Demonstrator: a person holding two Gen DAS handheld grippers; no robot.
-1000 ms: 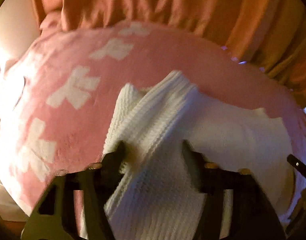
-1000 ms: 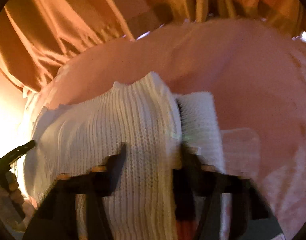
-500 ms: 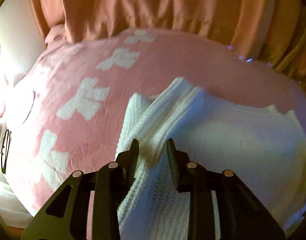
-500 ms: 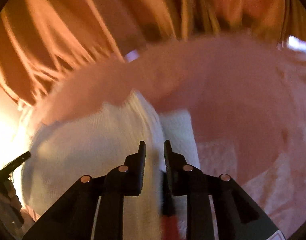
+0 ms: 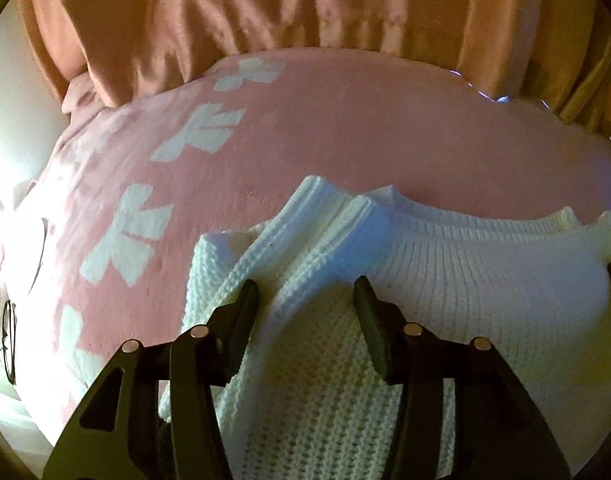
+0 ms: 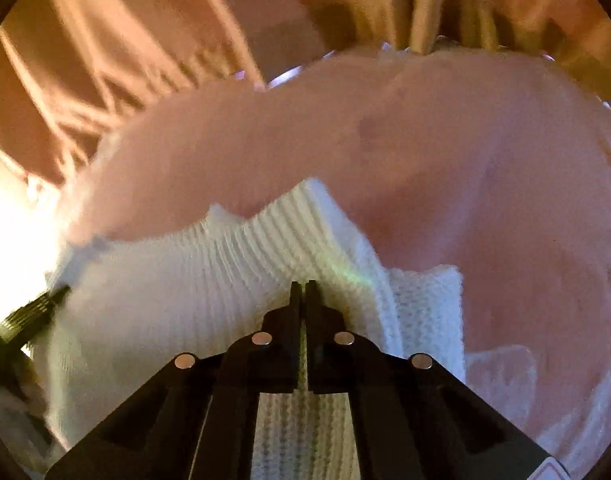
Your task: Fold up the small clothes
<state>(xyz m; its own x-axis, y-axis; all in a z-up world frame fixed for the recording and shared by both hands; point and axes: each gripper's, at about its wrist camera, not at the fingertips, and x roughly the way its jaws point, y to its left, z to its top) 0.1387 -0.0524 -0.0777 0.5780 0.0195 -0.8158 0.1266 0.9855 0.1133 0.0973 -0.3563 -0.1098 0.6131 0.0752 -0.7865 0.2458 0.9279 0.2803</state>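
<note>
1. Orange-brown pleated curtain (image 5: pixel 265 12) fills the 12 o'clock band in both wrist views.
2. Fuzzy pink blanket with white bow prints (image 5: pixel 345 128) covers the surface under everything; bows run along its 9 to 11 o'clock edge.
3. White waffle-knit sweater (image 5: pixel 465 272) lies on the blanket at 5 to 6 o'clock, sleeve folded across the body, ribbed collar toward 3 o'clock.
4. Left gripper (image 5: pixel 305 300): jaws apart and opening, straddling the folded sleeve, pads off the knit.
5. Right gripper (image 6: pixel 304 292): jaws together over the knit; cannot tell if any fabric is pinched.
</note>
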